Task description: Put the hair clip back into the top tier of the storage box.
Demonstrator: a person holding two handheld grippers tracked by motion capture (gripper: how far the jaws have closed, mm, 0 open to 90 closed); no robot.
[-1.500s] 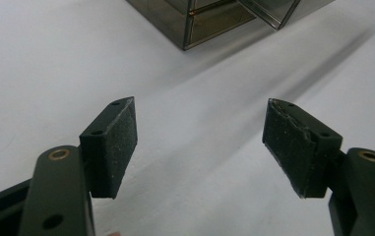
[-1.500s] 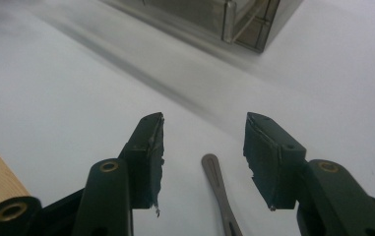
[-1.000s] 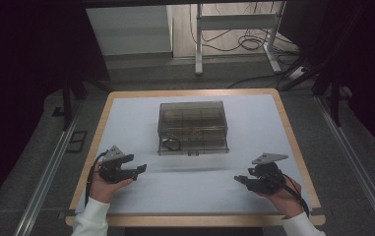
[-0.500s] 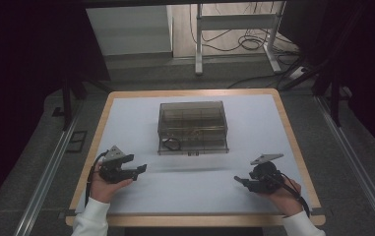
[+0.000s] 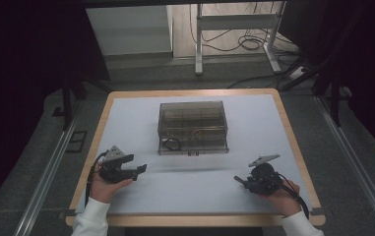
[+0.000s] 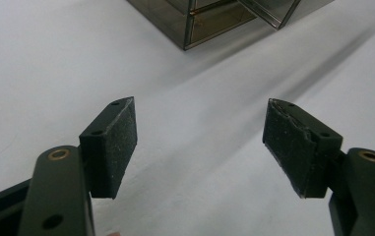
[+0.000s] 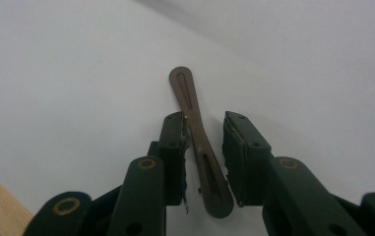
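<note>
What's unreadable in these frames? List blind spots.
- Brown flat tool, right gripper view: its near end sits between the right tongs, which have just been closing; contact on the right-hand pad unclear.
- Smoked plastic box, high view: contents too small and tinted.
- Same box, left gripper view: cut off by top edge.

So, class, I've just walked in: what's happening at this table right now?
A person sits at a white-topped table holding a gripper in each hand. The right gripper has just been closing around a flat brown metal clip lying on the table; the clip sits between its jaws, against one pad, not yet clamped. The left gripper is wide open with nothing between its jaws, aimed toward a smoky clear box mid-table.
</note>
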